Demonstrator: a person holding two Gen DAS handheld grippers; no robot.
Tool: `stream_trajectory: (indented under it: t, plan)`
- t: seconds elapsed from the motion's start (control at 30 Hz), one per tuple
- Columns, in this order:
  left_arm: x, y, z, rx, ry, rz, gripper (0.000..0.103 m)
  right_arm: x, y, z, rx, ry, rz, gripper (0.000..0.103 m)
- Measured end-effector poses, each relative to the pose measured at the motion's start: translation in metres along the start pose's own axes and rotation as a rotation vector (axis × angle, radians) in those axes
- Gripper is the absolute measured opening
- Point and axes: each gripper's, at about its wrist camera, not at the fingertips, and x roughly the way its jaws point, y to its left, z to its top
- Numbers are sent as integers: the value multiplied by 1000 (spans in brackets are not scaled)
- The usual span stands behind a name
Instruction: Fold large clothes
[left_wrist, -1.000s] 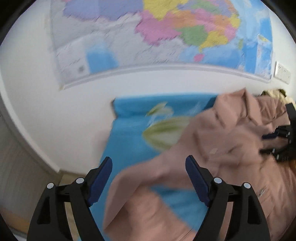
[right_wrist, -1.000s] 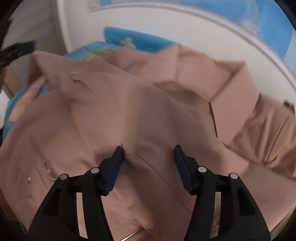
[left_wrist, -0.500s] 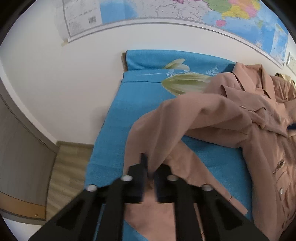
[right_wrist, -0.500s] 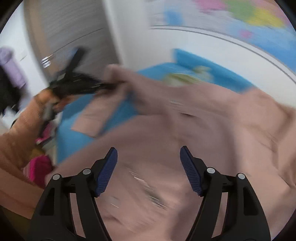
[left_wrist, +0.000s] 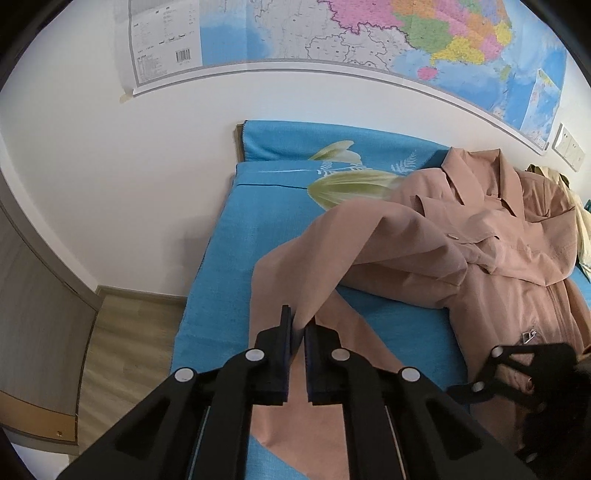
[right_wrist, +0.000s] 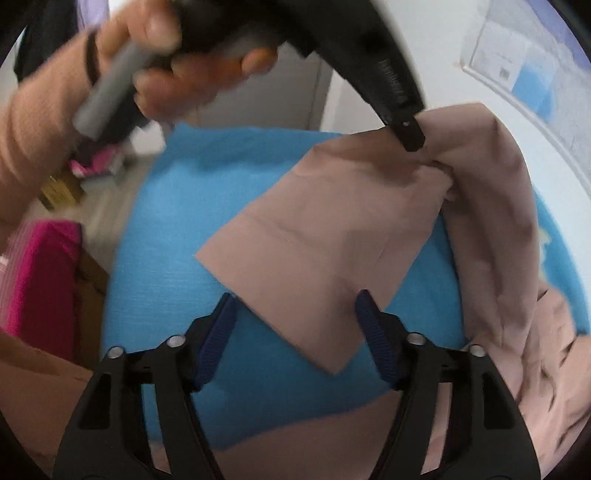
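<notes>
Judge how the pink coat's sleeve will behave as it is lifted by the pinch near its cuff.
Probably floppy: the sleeve sags between the left gripper and the coat. Likely light; a narrow pinch carries it.

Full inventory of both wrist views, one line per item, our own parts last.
jacket: one, dusty pink, spread across the bed, sleeve stretched out over the cover
bed cover: one, blue with a pale flower print, under the jacket
wall map: one, multicoloured, on the white wall above the bed
wall switches: one plate, cream, right of the map
floor: light wood, beside the bed
pink item: one, magenta, on the floor, blurred
left gripper: black, shut on the sleeve
right gripper: black with blue pads, open over the sleeve end
left hand: one, holding the left gripper's handle
</notes>
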Motion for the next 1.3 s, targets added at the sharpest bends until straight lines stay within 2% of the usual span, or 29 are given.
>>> stream_trajectory:
  t: [0.03, 0.07, 0.1, 0.17, 0.2, 0.23, 0.27, 0.33, 0.4, 0.47, 0.5, 0.6, 0.7, 0.83, 0.9, 0.97, 1.03, 1.13, 1.2, 1.3]
  plan:
    - [-1, -1, 0, -1, -2, -5, 4, 1, -3, 3, 30, -1, 29, 52]
    - [-1, 0, 0, -4, -5, -11, 5, 2, -5, 5, 47, 6, 50, 23]
    - [-3, 0, 0, -11, -7, -24, 6, 2, -6, 8, 64, 15, 58, 12]
    - [-11, 1, 1, -33, -22, -39, 11, -6, -10, 11, 88, 17, 67, 8]
    - [-17, 2, 2, -41, -32, -49, 14, -18, -15, 11, 117, -4, 107, 8]
    - [-27, 5, 4, -54, -52, -74, 25, -32, -23, 9, 149, -37, 154, 7]
    - [-36, 6, 5, -67, -74, -99, 45, -50, -33, 8, 192, -73, 206, 7]
    - [-61, 12, 8, -96, -133, -159, 69, -91, -54, 6, 278, -144, 303, 7]
    - [-92, 17, 11, -115, -214, -188, 70, -144, -78, -1, 356, -260, 378, 7]
    - [-120, 21, 14, -137, -288, -217, 81, -196, -106, -15, 446, -376, 421, 7]
    - [-129, 23, 15, -147, -315, -227, 81, -218, -118, -24, 489, -423, 427, 7]
    - [-142, 14, 14, -145, -351, -249, 81, -279, -148, -55, 599, -542, 384, 7]
    - [-129, -16, 16, -84, -316, -243, 81, -319, -175, -92, 712, -611, 291, 7]
    - [-88, -70, 13, 23, -214, -293, 81, -341, -211, -155, 899, -661, 226, 7]
    - [-66, -96, 12, 79, -172, -296, 81, -345, -224, -199, 1025, -670, 150, 7]
    - [-44, -117, 11, 127, -131, -297, 82, -345, -239, -239, 1143, -675, 121, 7]
    - [-26, -136, 11, 171, -108, -282, 82, -335, -247, -273, 1240, -645, 86, 7]
    - [6, -164, 13, 235, -59, -247, 82, -305, -257, -318, 1369, -539, 38, 7]
    - [22, -174, 14, 264, -46, -205, 82, -288, -259, -333, 1417, -505, 52, 7]
    - [44, -181, 18, 267, -17, -161, 82, -265, -261, -342, 1436, -434, 15, 7]
